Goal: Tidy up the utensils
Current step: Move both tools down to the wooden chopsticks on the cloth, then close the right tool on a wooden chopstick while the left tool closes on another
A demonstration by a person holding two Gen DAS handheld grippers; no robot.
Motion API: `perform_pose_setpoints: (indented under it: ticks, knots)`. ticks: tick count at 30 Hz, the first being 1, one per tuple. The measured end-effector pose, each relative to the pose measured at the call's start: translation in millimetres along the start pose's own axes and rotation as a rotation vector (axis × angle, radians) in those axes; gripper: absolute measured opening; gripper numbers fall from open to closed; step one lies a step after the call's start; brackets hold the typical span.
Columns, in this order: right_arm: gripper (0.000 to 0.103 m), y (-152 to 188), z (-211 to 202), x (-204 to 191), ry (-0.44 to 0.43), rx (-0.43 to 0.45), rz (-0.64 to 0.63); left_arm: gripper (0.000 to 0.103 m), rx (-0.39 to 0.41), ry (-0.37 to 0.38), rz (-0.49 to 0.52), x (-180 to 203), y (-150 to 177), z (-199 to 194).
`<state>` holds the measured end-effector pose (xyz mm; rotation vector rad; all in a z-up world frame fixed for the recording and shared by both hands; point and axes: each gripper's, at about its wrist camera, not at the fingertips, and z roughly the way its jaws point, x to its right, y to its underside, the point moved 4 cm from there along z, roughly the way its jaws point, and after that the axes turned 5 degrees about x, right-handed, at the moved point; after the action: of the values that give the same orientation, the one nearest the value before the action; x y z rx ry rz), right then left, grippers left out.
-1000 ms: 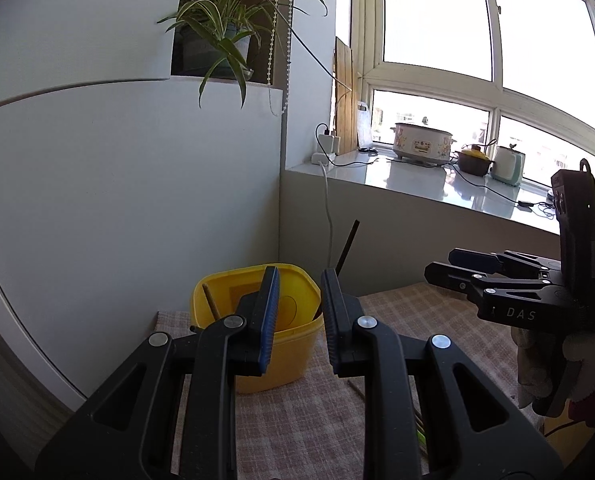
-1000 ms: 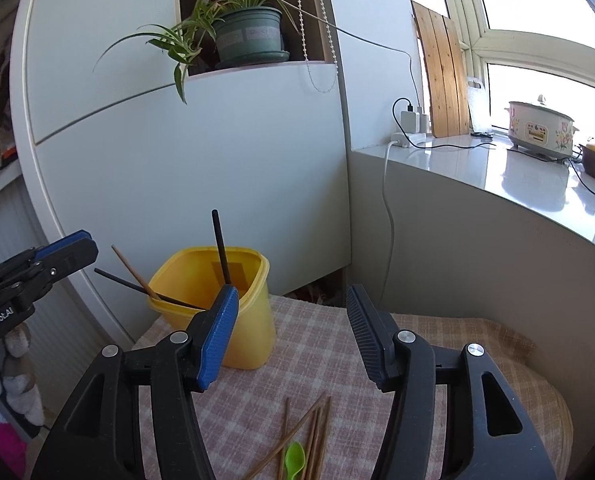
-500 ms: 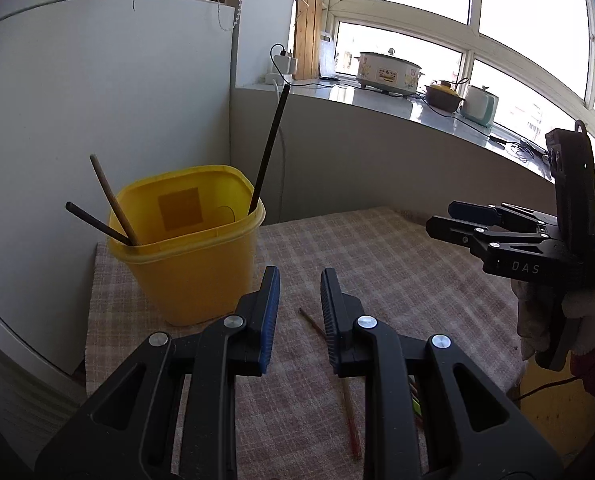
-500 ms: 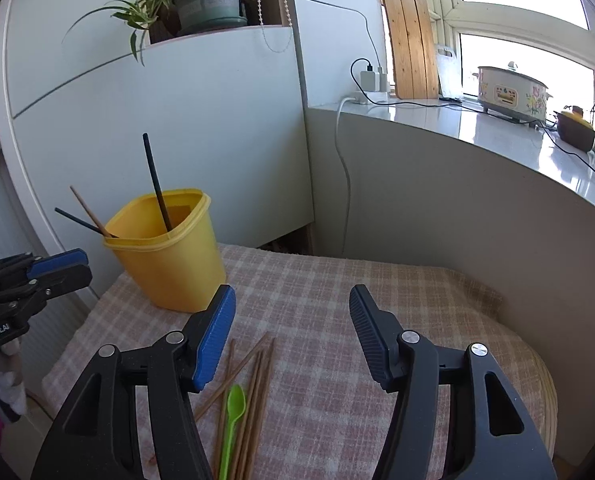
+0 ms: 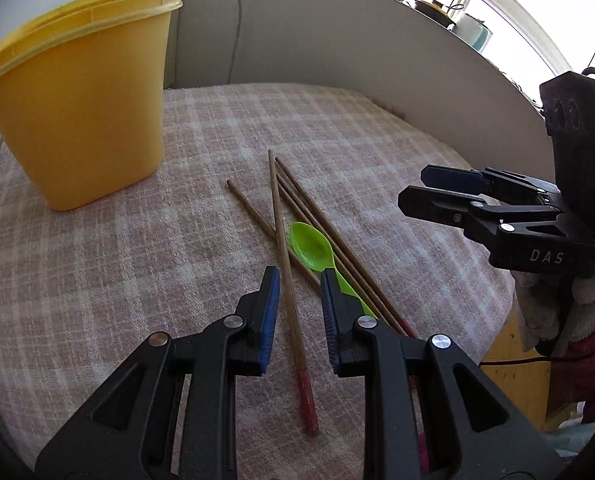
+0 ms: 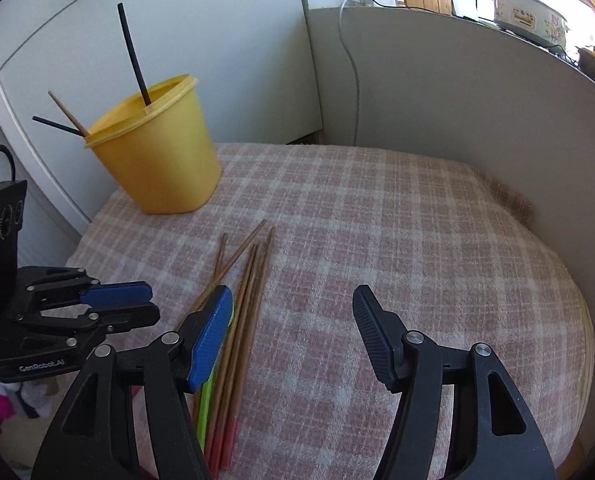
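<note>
Several wooden chopsticks (image 5: 275, 204) and one green spoon (image 5: 310, 247) lie loose on the checked cloth covering the surface (image 6: 397, 240), near the yellow tub (image 5: 77, 112), which already holds two black sticks and a wooden one. The chopsticks look light, stiff and thin, so they should lift with little force but may roll or pivot if pinched near one end; a hold around the middle seems safest. They overlap each other and the spoon, so taking one alone could drag its neighbours. The spoon looks like light, smooth plastic, likely slippery; its handle, running under the left tool, is the natural place to grip.

The left hand-held gripper (image 5: 296, 296) is partly spread, its jaws straddling one chopstick that runs between them toward the red-tipped end. The pads do not appear to touch it, and how close they sit to the cloth cannot be told. The right pad stands over the spoon's handle. My guess is that closing here would catch this single chopstick.

The right hand-held gripper (image 6: 293, 320) is spread wide and carries nothing, poised above the cloth with the chopstick bundle by its left jaw.
</note>
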<state>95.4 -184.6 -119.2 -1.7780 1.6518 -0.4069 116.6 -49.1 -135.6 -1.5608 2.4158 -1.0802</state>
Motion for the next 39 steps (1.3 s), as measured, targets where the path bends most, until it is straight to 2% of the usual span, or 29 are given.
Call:
perform_pose_setpoints:
  ticks: [4,10,14,22,23,28,39]
  knots:
    - [0.060,8,14,-2,-0.034,-0.060,0.016,0.020,-0.030,0.001,-0.012,-3,1,12]
    - [0.033,14,37,-4,-0.085,-0.160,0.059,0.020,-0.060,-0.013,-0.007,-6,-2,27]
    - [0.023,16,51,-4,-0.106,-0.204,0.088,0.020,-0.067,-0.018,-0.009,-8,-6,35]
    - [0.016,11,62,-8,-0.111,-0.227,0.085,0.019,-0.074,-0.025,-0.002,-8,-7,45]
    - [0.015,11,63,-8,-0.112,-0.230,0.085,0.013,-0.073,-0.026,-0.003,-9,-8,46]
    - [0.015,9,62,-8,-0.110,-0.244,0.066,0.008,-0.072,-0.034,-0.013,-17,-7,44]
    - [0.013,11,70,-19,-0.102,-0.296,0.023,0.008,-0.069,-0.044,-0.017,-21,-5,39]
